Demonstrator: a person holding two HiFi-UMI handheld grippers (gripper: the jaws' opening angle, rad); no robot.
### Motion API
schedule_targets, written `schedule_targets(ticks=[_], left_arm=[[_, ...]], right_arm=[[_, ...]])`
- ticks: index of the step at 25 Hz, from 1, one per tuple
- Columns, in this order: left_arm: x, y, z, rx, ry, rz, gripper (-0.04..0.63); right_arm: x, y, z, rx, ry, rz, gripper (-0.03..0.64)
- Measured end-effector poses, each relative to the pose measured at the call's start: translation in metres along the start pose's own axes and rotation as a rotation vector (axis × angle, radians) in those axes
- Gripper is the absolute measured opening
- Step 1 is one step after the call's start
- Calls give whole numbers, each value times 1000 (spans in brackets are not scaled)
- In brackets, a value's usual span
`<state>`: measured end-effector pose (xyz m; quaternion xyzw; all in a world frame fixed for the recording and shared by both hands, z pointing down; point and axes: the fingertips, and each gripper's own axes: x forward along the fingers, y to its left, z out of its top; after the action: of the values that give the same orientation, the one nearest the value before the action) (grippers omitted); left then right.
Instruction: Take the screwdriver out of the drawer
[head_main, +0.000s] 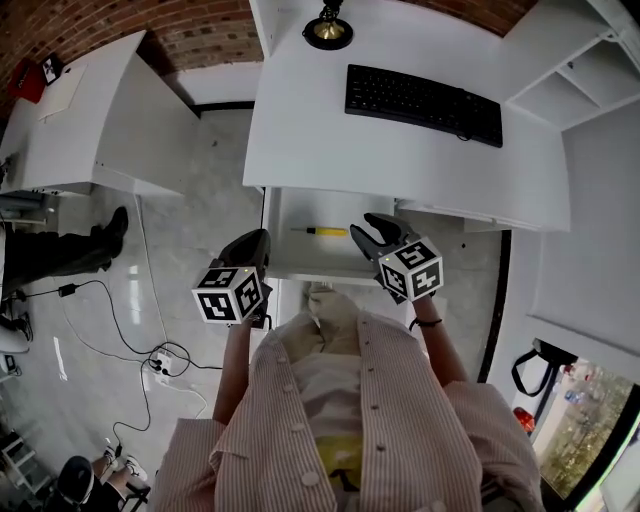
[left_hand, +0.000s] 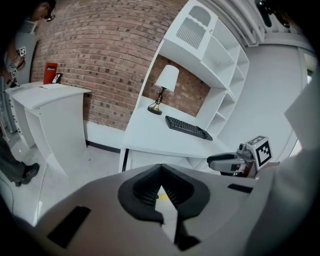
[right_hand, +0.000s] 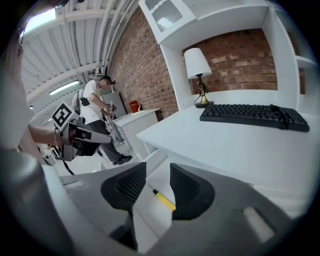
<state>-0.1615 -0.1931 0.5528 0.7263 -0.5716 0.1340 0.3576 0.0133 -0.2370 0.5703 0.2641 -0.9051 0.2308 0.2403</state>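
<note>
My left gripper (head_main: 255, 240): fingers (left_hand: 146, 189) look closed tip to tip, nothing held. My right gripper (head_main: 366, 230): fingers (right_hand: 191, 192) apart, empty. Both forearms (head_main: 232, 352) stretched forward.

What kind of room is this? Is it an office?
Most likely an office or workroom. There is a white desk with a black keyboard and a table lamp on it, white shelves beside it, and another white desk by a brick wall.

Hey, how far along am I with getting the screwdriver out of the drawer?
Done: the drawer is open. In hand: the right gripper, jaws apart, points at the screwdriver, which lies in the drawer ungripped. The left gripper is shut and empty. Left: grip it and lift it out.
</note>
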Motion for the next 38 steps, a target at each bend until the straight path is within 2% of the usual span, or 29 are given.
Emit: schedule_targets(ticks=[6, 13, 23, 29, 38], left_arm=[[20, 0, 2, -7, 56, -2, 2], [44, 4, -11, -33, 168, -28, 0], [79, 23, -49, -54, 344, -64, 2], [89, 22, -55, -61, 386, -92, 0], [94, 20, -69, -97, 434, -125, 2]], right_arm=[[32, 0, -19, -68, 134, 85, 143], [67, 1, -53, -131, 306, 178, 143], [117, -9, -113, -249, 528, 240, 143], [139, -7, -136, -351, 599, 272, 143], [158, -18, -169, -414, 685, 261, 143]])
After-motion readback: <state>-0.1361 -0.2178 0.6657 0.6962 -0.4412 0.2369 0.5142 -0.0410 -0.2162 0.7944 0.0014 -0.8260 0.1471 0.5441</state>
